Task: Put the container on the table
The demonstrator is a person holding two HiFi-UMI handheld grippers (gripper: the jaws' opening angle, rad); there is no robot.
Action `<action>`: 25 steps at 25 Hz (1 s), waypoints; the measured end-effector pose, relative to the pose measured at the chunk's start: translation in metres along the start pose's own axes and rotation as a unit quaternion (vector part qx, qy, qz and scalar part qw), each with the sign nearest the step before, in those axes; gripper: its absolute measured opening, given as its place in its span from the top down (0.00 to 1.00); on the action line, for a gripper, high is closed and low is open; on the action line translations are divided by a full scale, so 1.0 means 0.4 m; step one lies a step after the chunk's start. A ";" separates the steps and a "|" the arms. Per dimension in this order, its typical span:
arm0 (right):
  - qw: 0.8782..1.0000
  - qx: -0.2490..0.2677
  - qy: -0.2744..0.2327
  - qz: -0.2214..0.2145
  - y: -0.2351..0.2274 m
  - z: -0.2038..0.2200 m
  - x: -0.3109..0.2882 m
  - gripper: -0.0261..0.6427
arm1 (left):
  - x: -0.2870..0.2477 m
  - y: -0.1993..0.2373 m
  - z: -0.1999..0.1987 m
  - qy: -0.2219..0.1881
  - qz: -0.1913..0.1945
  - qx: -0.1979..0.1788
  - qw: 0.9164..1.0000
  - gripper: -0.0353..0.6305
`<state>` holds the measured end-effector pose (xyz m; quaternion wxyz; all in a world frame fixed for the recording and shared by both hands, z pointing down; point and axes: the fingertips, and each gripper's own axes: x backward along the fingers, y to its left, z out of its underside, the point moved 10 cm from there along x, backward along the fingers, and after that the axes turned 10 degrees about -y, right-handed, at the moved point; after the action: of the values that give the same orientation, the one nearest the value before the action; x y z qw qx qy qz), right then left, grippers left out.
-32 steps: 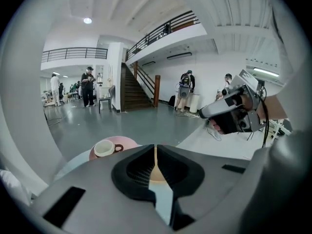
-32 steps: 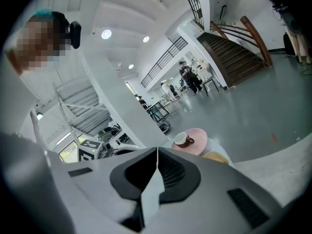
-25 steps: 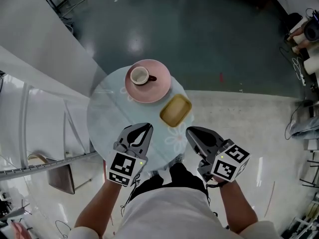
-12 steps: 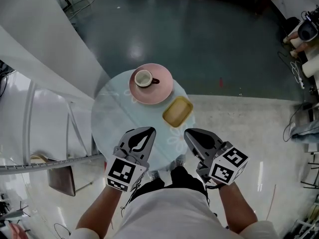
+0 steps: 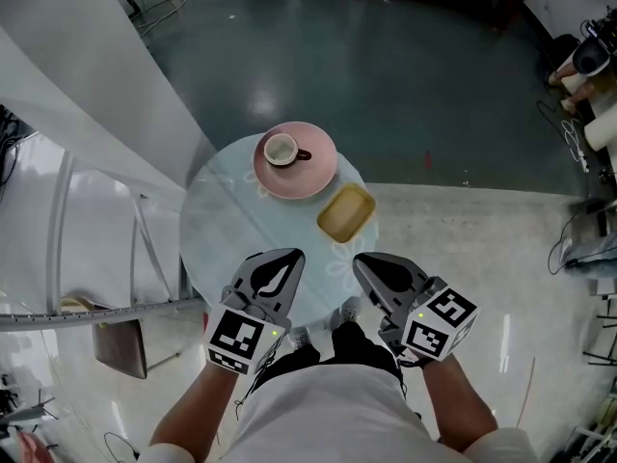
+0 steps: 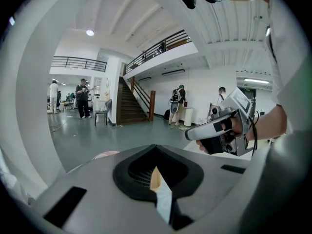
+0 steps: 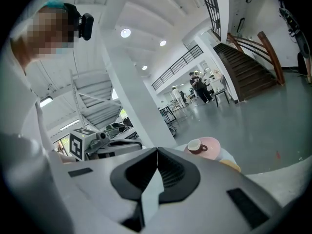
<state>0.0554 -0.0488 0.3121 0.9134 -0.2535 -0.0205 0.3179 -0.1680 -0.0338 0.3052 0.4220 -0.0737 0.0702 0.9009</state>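
A shallow yellow container (image 5: 345,212) lies on the round glass table (image 5: 227,220), to the right of a pink plate (image 5: 323,167) that carries a white cup (image 5: 281,149). My left gripper (image 5: 288,257) hovers over the table's near edge, shut and empty. My right gripper (image 5: 361,262) is level with it, shut and empty, just below the container. In the left gripper view the jaws (image 6: 155,149) meet with nothing between them, and the right gripper (image 6: 222,128) shows in a hand. The right gripper view shows shut jaws (image 7: 157,151), the cup (image 7: 195,146) and the container's edge (image 7: 230,165).
A white slanted pillar (image 5: 87,75) and a metal frame (image 5: 135,249) stand left of the table. A brown seat (image 5: 120,347) sits low at the left. Cables and gear (image 5: 583,239) line the right edge. People stand far off by a staircase (image 6: 132,108).
Both grippers have drifted slightly up the picture, toward the table. The container, plate and cup have not moved on the table.
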 end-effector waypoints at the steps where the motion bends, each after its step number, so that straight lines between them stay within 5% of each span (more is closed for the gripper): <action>1: 1.000 0.001 0.001 -0.001 0.002 0.000 0.000 0.93 | 0.003 0.000 -0.001 -0.001 -0.001 0.000 1.000 0.91; 25: 1.000 0.003 0.015 -0.010 0.008 0.007 0.002 0.93 | 0.016 -0.011 -0.003 -0.005 -0.010 0.004 1.000 0.91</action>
<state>0.0538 -0.0450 0.3127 0.9175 -0.2554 -0.0090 0.3046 -0.1686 -0.0266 0.3024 0.4320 -0.0688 0.0709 0.8965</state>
